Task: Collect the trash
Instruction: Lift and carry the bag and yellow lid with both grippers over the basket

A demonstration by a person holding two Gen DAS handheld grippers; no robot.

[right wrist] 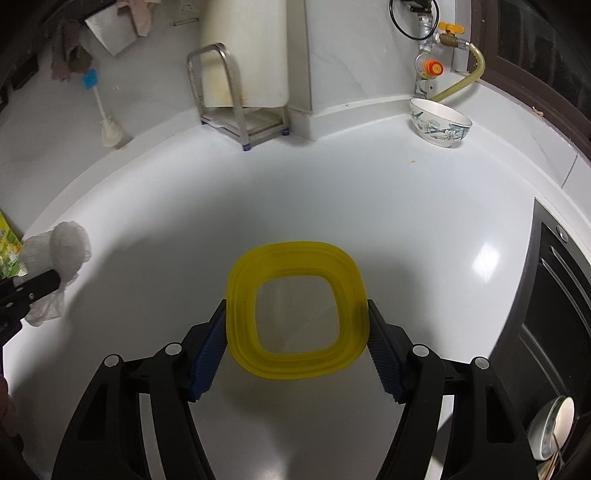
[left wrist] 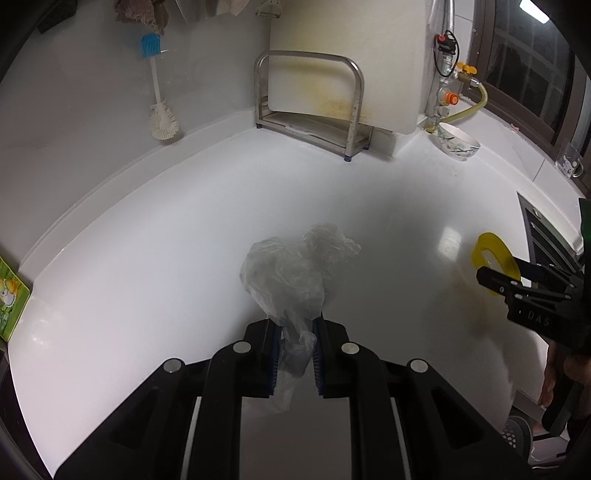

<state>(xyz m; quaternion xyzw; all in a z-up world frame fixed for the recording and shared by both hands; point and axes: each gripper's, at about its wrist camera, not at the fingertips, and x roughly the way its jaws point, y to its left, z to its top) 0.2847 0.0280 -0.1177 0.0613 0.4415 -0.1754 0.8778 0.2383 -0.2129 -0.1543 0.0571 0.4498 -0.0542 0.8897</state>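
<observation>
The left gripper (left wrist: 294, 334) has its two blue-padded fingers pressed in on a crumpled clear plastic bag (left wrist: 291, 269), pinching the bag's narrow neck between the pads; the bunched bulk of the bag swells out ahead of the fingertips, and a thin tail of film trails back between the fingers toward the gripper body. Seen from the right wrist camera, the same bag (right wrist: 61, 254) sticks out past the dark finger at the far left of that view, raised off the white countertop (right wrist: 369, 184). The right gripper (right wrist: 297, 321) has its fingers set wide, one pad against each side of a yellow ring-shaped lid frame (right wrist: 295, 354), a rounded square with an open middle, which sits squarely between the two pads, its far edge reaching beyond the fingertips. In the left wrist view that yellow frame (left wrist: 493, 254) shows well to the right of the left gripper, at the tip of the right gripper's fingers. Ahead of both grippers, against the back wall, stands a metal rack (left wrist: 310, 107) with a white cutting board, a blue-handled brush (left wrist: 157, 88) hangs to the left of it, and a patterned bowl (right wrist: 439, 123) sits to the right near the yellow-handled gas valve (right wrist: 448, 31).
</observation>
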